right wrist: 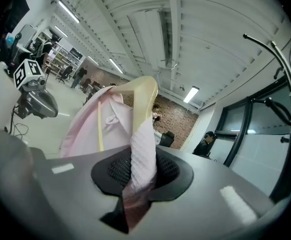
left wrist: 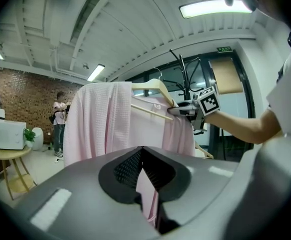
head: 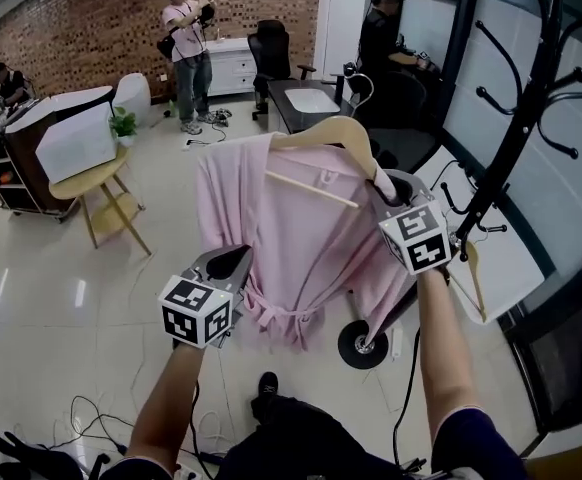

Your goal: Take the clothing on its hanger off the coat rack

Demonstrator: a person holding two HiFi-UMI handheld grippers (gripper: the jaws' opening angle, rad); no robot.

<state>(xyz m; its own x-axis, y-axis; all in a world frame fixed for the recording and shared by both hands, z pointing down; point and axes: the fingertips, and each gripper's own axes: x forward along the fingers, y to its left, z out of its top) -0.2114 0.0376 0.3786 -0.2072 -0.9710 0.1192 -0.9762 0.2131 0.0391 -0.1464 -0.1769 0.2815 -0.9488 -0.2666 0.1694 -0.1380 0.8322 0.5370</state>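
A pink robe [head: 296, 238] hangs on a wooden hanger [head: 326, 133], carried in the air between my two grippers. The hanger's hook [head: 363, 86] touches nothing and is apart from the black coat rack [head: 516, 118] on the right. My right gripper [head: 391, 188] is shut on the hanger's right shoulder end through the pink cloth [right wrist: 143, 154]. My left gripper [head: 233, 264] is shut on the robe's fabric [left wrist: 145, 189] lower down at its left side. In the left gripper view the right gripper [left wrist: 185, 109] shows at the hanger [left wrist: 153, 86].
The rack's round base [head: 361, 343] stands on the floor below the robe; another wooden hanger [head: 474, 273] hangs low on the rack. A wooden table [head: 96, 183] with a white box stands at left. People, a desk and an office chair are at the back. Cables [head: 91, 418] lie near my feet.
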